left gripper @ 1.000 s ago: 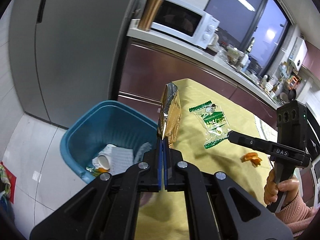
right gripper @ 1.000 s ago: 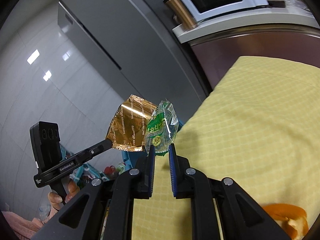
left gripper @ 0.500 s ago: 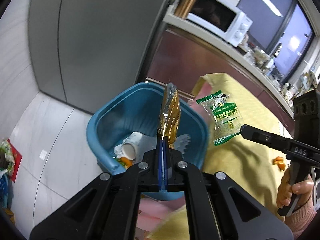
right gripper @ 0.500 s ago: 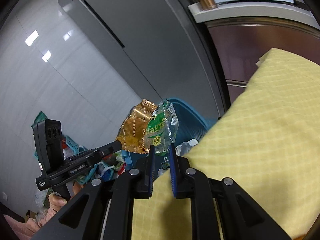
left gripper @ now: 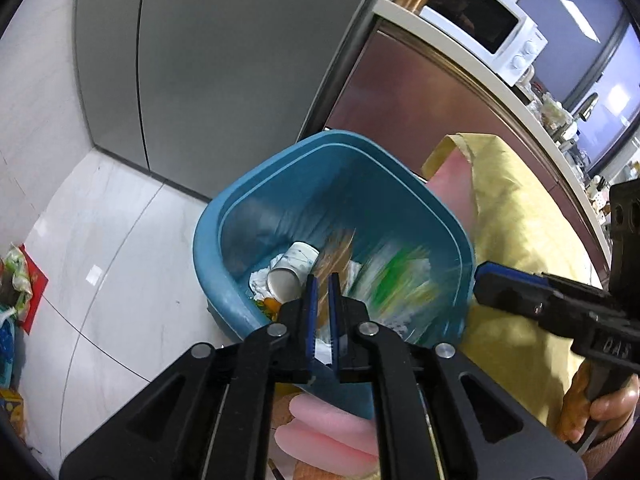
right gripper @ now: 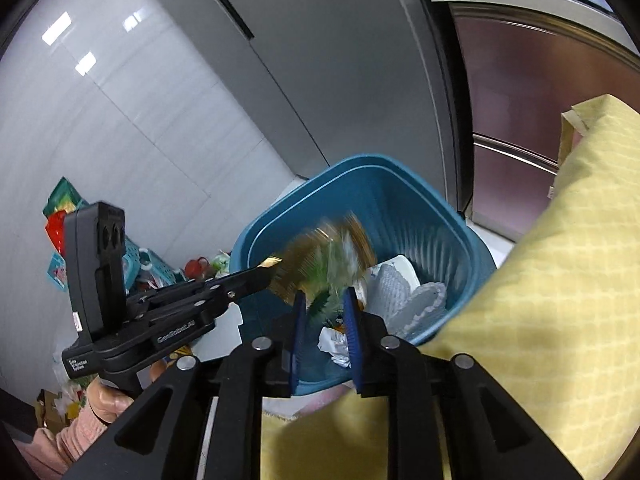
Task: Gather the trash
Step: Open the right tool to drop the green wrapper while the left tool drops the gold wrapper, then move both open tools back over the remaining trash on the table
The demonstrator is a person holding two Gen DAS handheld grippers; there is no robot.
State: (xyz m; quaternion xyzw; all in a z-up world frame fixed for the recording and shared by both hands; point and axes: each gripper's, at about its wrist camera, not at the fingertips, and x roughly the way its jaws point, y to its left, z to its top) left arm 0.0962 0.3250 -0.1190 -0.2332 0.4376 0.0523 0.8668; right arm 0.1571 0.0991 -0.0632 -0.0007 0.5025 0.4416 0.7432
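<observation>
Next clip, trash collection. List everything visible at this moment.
bin: one, blue, on floor
gold wrapper: one, blurred, over the bin
green wrapper: one, blurred, over the bin
paper cup: one, white, inside bin
tablecloth: one, yellow, right of bin
microwave: one, white, on counter
fridge: one, grey, behind bin
left gripper: one, black, jaws slightly apart, nothing clamped
right gripper: one, black, jaws just opening, green wrapper loose between them

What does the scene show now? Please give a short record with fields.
Bin: blue bin on the floor, holding a paper cup and crumpled paper
Left tongs: slightly open, nothing between
Right tongs: just been opening; blurred green wrapper at the tips
Gold wrapper: blurred, over the bin
Table: yellow cloth
</observation>
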